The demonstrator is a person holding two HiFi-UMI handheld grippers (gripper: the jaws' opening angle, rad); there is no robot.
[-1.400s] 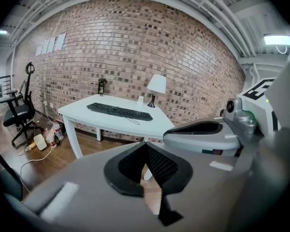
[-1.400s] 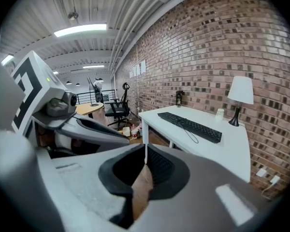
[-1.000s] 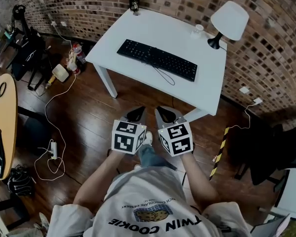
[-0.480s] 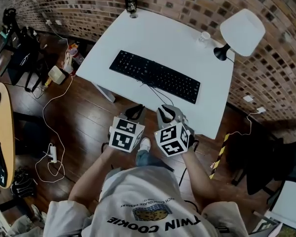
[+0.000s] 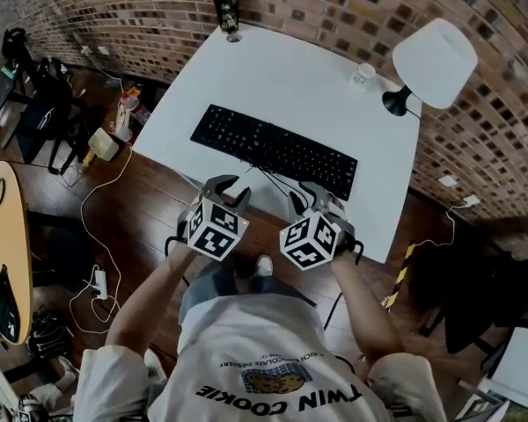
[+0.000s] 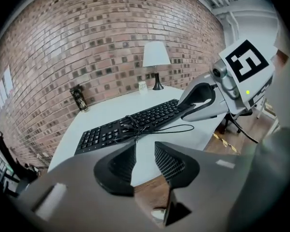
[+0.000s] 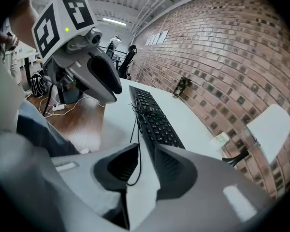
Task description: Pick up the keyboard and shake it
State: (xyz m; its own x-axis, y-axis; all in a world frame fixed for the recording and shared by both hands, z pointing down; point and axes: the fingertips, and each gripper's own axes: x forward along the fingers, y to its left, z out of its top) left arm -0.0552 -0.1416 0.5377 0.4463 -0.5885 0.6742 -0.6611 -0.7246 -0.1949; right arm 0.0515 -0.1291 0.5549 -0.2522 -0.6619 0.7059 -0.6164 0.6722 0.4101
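Black keyboard [image 5: 273,150] beyond opening jaws, seemingly untouched

We see a long black keyboard [image 5: 273,150] lying flat on the white table [image 5: 290,69]. It runs along the table's front edge, keys facing up. Its thin black cord [image 6: 133,125] is bunched up on the middle keys, and one loop hangs off onto the table in front.
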